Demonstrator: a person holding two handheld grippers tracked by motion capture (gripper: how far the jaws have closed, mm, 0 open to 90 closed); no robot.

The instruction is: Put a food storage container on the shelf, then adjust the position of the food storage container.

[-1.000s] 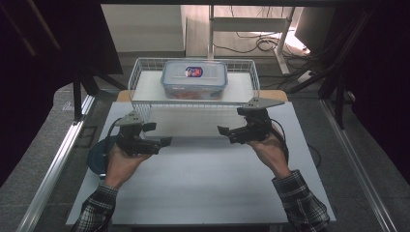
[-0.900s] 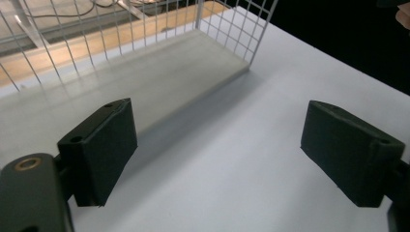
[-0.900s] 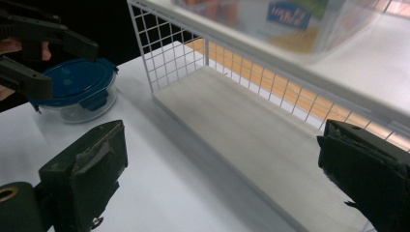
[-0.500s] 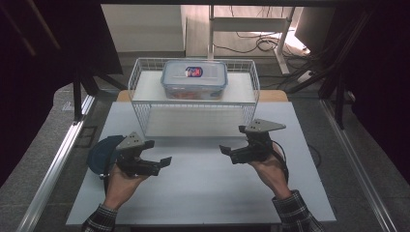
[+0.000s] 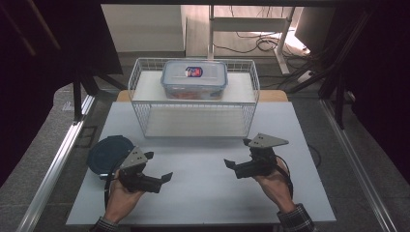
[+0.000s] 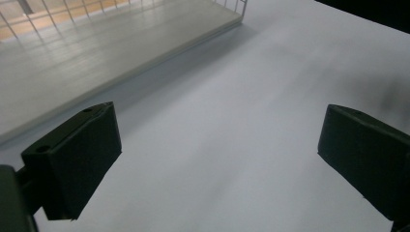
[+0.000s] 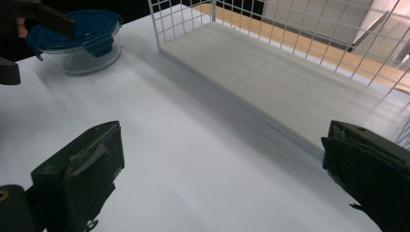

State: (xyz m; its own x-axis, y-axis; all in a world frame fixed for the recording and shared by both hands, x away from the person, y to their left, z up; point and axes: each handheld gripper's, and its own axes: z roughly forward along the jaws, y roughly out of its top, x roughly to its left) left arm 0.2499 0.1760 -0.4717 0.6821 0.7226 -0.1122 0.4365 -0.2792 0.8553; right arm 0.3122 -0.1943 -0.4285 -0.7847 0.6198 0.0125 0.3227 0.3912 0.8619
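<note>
Currently both units idle: left hand-held gripper (image 5: 157, 166) w/ jaws apart, having just been opening, nothing between; right hand-held gripper (image 5: 234, 164) likewise apart, empty. Round blue-lidded container (image 5: 110, 152) sits on tabletop (image 5: 203, 193) just beside left gripper, untouched. Judged: pick-up not yet begun; grasp left to do.

Wire rack and lidded box – sitting at the table's far side

A clear rectangular box (image 5: 194, 79) is resting on the white wire rack (image 5: 193, 103), which is standing on the white table (image 5: 208, 198) – cables (image 5: 251, 46) are trailing across the floor behind.
</note>
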